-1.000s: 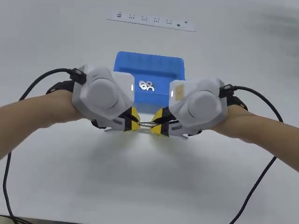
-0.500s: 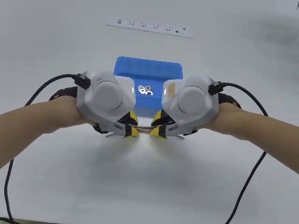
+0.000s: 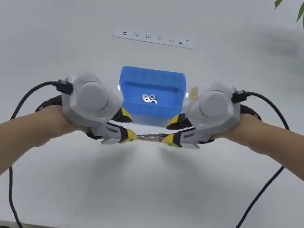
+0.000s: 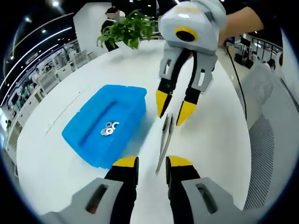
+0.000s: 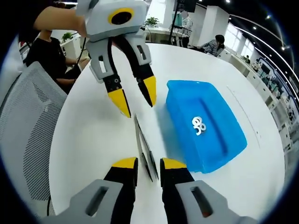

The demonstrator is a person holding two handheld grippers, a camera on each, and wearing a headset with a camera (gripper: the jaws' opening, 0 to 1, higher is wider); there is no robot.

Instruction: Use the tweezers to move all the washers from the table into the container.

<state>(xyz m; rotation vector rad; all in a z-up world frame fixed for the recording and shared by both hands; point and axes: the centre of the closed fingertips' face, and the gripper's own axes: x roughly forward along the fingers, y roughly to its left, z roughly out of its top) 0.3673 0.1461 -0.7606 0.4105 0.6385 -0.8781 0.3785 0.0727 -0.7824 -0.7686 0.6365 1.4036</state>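
Thin metal tweezers (image 3: 150, 137) lie on the white table between my two grippers, in front of the blue container (image 3: 152, 73). Several washers (image 3: 148, 99) rest on the container's floor. My left gripper (image 3: 127, 126) is open, and the tweezers' narrow end (image 4: 160, 163) sits loose between its fingers. My right gripper (image 3: 173, 130) faces it, also open, with the tweezers' spread end (image 5: 150, 170) in its gap. In the left gripper view the right gripper (image 4: 174, 106) hangs over the tweezers' far end beside the container (image 4: 135, 100) and washers (image 4: 108, 129). The right gripper view shows the left gripper (image 5: 137, 99), container (image 5: 229, 121) and washers (image 5: 200, 125).
A white power strip (image 3: 154, 38) lies at the table's far edge behind the container. Black cables trail from both grippers toward the near edge. A mesh chair (image 5: 28, 121) stands by the table, and a potted plant (image 4: 128, 30) sits beyond it.
The two grippers have drawn apart sideways, left one leftward and right one rightward, so more of the tweezers shows between them. The head camera has shifted a little.
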